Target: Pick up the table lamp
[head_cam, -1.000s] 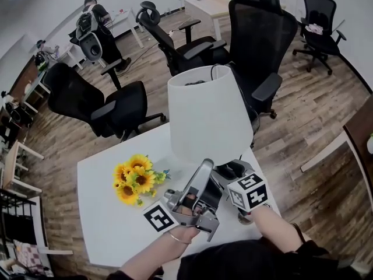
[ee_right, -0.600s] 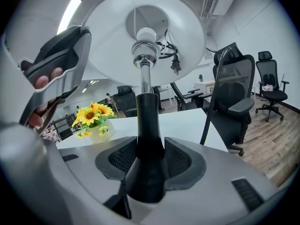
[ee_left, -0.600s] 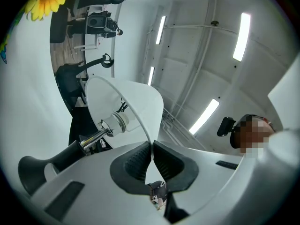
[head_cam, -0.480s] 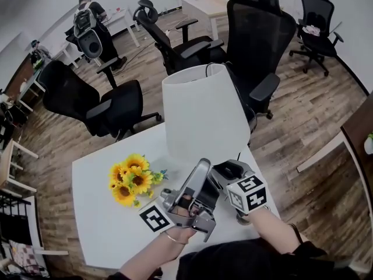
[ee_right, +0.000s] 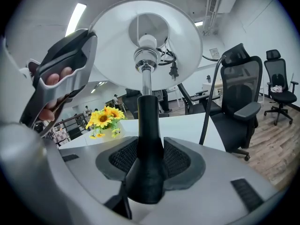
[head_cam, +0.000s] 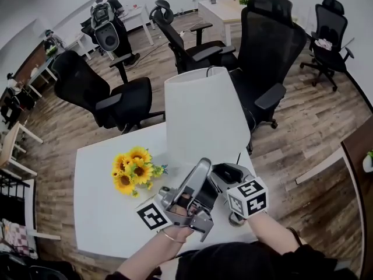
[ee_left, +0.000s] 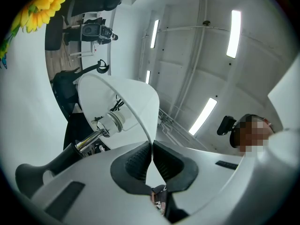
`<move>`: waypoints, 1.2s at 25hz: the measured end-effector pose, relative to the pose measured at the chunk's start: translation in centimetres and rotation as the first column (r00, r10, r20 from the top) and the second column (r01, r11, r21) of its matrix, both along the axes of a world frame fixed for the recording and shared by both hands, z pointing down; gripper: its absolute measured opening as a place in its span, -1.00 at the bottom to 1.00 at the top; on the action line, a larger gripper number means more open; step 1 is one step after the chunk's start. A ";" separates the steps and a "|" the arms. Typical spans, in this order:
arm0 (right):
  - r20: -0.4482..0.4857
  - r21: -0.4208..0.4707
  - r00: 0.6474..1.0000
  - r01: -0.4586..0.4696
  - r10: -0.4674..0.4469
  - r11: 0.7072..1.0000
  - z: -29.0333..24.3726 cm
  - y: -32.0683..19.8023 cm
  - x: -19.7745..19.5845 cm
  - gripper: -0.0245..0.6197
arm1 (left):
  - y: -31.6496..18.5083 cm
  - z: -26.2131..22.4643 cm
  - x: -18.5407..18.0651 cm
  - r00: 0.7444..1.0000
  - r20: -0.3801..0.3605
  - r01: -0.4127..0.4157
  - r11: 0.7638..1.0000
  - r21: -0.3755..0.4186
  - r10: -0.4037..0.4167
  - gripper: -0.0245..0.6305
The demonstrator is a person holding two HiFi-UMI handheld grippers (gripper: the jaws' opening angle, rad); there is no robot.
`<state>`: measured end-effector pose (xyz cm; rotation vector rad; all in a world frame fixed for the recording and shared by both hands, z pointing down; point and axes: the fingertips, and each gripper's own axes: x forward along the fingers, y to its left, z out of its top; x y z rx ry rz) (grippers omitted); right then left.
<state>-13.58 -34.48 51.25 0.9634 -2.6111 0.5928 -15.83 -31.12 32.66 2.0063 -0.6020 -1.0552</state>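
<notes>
Table lamp (head_cam: 201, 121) centre frame: left gripper (ee_left: 152, 154) fingers clamped on shade (ee_left: 133, 97) rim. Right gripper (ee_right: 150, 150) fingers just closed onto black stem (ee_right: 148, 116).

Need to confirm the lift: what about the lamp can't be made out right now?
- Lamp's foot, and any gap above the table: head view, hidden under the lampshade, left gripper and right gripper.
- Stem's lower end: right gripper view, covered by that gripper, whose jaws have just been closing on the black stem.
- Left gripper view: the left gripper blocks it too.
</notes>
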 end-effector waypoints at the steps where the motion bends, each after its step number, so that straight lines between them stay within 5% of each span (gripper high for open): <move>1: 0.003 0.008 1.000 0.005 -0.005 1.000 -0.4 0.1 0.2 -0.36 | 0.3 -0.4 0.2 1.000 0.010 0.006 1.000 0.013 -0.006 -0.86; 30: 0.053 0.219 0.968 0.229 -0.246 0.948 -10.5 10.1 10.9 -0.36 | 14.3 -8.9 13.8 0.970 0.114 0.180 0.952 0.247 -0.213 -0.86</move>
